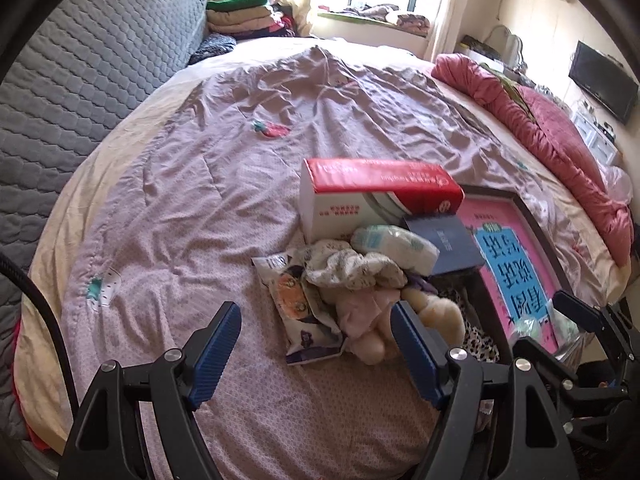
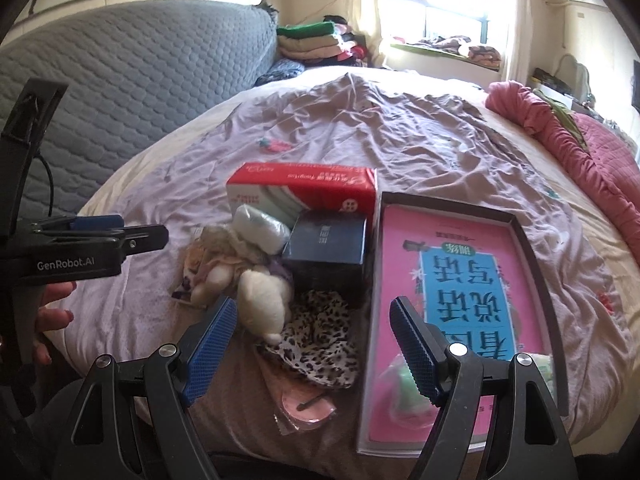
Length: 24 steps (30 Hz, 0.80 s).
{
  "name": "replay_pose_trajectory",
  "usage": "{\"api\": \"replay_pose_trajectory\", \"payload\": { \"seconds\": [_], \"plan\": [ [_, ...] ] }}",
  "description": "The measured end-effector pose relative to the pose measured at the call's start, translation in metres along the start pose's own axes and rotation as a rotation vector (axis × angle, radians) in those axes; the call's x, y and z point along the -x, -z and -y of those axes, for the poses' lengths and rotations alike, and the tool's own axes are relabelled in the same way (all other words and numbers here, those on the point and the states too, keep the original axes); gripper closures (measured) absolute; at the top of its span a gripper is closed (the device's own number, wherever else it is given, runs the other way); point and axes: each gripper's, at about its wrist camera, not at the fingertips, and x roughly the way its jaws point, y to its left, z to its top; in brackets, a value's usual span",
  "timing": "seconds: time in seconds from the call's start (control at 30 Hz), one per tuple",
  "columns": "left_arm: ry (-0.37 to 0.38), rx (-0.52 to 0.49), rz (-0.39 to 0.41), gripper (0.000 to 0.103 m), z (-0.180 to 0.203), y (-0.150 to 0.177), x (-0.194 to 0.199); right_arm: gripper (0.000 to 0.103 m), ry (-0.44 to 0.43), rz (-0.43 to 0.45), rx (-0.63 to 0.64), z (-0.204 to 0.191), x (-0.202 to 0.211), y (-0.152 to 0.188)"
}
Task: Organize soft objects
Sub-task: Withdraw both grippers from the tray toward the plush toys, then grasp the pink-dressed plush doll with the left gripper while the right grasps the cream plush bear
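Daylight from a window falls on a wide bed (image 2: 360,120) covered by a wrinkled mauve sheet, and all the things are gathered on its near part. Both tongs are held wide apart and nothing is gripped. The left tongs (image 1: 316,344) are pointed down at the heap of soft things: a cream plush toy (image 1: 436,312) is seen just ahead of the right finger, a crumpled pale cloth (image 1: 352,268) lies a little further ahead, and a printed packet (image 1: 296,308) is between the fingers, further on. The right tongs (image 2: 312,344) hang over a leopard-print cloth (image 2: 320,332), with the same plush toy just ahead of the left finger.

A shallow dark tray (image 2: 538,280) is placed on the right side, under the right finger of the right tongs. A pink book (image 2: 452,280) fills it, and a small greenish wrapped thing (image 2: 404,384) lies at its near end; what this thing is cannot be told. A red and white carton (image 2: 304,192) and a dark blue box (image 2: 328,248) stand beyond the heap, probably as hard things set apart. The soft things seem not yet sorted.
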Motion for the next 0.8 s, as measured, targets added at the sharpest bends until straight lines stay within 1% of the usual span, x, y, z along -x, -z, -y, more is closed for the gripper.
{"api": "replay_pose_trajectory", "payload": {
  "seconds": [0.17, 0.33, 0.57, 0.7, 0.8],
  "plan": [
    [0.052, 0.016, -0.044, 0.027, 0.002, 0.005, -0.015, 0.023, -0.015, -0.021, 0.0, -0.006, -0.012, 0.005],
    [0.086, 0.045, -0.079, 0.027, 0.003, 0.009, -0.028, 0.023, -0.022, -0.043, 0.011, -0.011, -0.024, 0.011],
    [0.121, 0.083, -0.114, 0.027, 0.007, 0.008, -0.046, 0.023, -0.016, -0.053, 0.024, -0.016, -0.038, 0.013],
    [0.137, 0.088, -0.128, 0.027, 0.01, 0.006, -0.053, 0.023, -0.011, -0.053, 0.039, -0.02, -0.049, 0.012],
    [0.146, 0.084, -0.13, 0.027, 0.012, 0.003, -0.058, 0.022, -0.024, -0.054, 0.04, -0.021, -0.055, 0.01]
  ]
}}
